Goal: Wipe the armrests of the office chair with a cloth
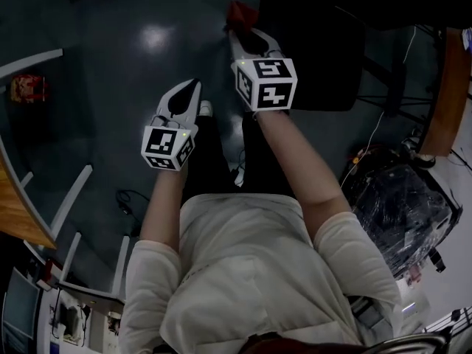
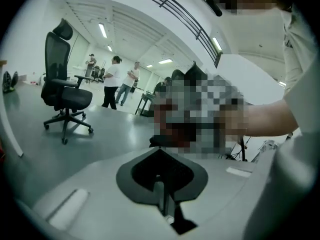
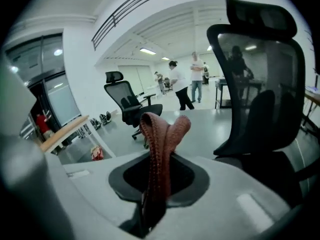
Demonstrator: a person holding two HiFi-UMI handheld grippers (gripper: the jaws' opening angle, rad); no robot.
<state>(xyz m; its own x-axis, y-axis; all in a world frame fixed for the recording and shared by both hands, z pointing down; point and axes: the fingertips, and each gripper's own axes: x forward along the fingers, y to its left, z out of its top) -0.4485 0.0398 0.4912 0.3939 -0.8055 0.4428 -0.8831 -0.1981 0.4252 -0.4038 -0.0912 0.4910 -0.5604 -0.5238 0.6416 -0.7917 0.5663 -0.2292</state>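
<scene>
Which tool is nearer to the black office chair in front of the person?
Right. The right tool, shut on the cloth, is just left of the office chair; the left tool is farther back and left.

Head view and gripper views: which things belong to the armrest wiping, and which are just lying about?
Job in hand:
red cloth, pinched in the right gripper
near office chair
left gripper, shut and empty

Lying about:
far office chair
red packet
people standing behind
</scene>
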